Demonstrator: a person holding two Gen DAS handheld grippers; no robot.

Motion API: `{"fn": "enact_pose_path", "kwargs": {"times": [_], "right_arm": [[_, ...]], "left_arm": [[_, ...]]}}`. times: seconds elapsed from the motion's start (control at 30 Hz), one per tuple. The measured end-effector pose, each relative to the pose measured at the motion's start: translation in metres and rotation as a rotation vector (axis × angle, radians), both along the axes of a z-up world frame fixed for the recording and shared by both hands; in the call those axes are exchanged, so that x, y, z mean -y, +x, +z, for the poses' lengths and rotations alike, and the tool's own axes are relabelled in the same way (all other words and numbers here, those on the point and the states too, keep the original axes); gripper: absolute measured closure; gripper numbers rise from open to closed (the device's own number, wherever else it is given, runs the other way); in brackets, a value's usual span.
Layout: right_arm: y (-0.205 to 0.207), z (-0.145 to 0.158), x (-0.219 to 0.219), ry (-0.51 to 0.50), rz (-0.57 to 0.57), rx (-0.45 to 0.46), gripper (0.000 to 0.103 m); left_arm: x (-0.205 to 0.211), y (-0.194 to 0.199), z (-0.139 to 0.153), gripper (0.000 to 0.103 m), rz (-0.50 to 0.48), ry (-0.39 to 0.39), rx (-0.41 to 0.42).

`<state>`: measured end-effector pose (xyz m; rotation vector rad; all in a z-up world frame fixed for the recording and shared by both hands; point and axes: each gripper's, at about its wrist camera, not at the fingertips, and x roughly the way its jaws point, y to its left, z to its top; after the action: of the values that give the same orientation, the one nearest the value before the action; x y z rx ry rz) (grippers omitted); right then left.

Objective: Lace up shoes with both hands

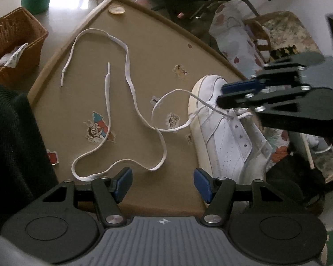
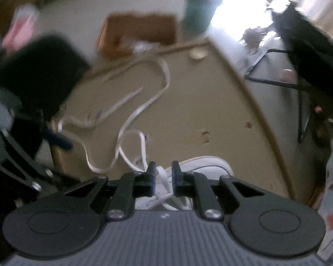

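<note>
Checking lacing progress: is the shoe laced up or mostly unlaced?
Mostly unlaced: the shoe shows empty eyelets, and most of the lace lies loose on the table.

A tan stickered table point(image 1: 144, 51) carries a white shoe point(image 1: 224, 137) and loose lace point(image 1: 131, 84).

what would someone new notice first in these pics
A long white shoelace sprawls in loops across the tan sticker-dotted table, running to a white sneaker at the table's right edge. The right gripper hovers over the shoe's toe, jaws narrowed around a lace strand, while the left gripper waits open near the table's front edge.
</note>
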<state>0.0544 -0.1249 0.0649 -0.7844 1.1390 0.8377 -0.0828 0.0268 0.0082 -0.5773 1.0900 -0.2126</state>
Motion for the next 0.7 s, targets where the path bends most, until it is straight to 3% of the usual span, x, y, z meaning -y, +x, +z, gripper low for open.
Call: {"fn": "enact_pose_path", "kwargs": {"times": [0.2,0.3,0.33,0.53,0.7], "right_arm": [[0.002,-0.021,-0.021,-0.129,0.083,-0.087,0.086],[0.0,-0.029,-0.026,-0.166,0.108,-0.132,0.076],[-0.002,-0.031,-0.028,-0.172,0.121,-0.135,0.072],[-0.009,-0.05,-0.045,-0.236,0.217,-0.088,0.07],[0.016,-0.04,-0.035,-0.174,0.112,-0.087,0.068]], "left_arm": [[0.001,0.001,-0.003,0.04,-0.022,-0.012,0.002],[0.004,0.001,-0.003,0.04,-0.036,-0.011,0.006],[0.005,0.001,-0.003,0.04,-0.041,-0.009,0.007],[0.013,0.0,0.0,0.04,-0.068,-0.005,0.016],[0.026,-0.004,0.01,0.04,-0.092,-0.011,0.043]]}}
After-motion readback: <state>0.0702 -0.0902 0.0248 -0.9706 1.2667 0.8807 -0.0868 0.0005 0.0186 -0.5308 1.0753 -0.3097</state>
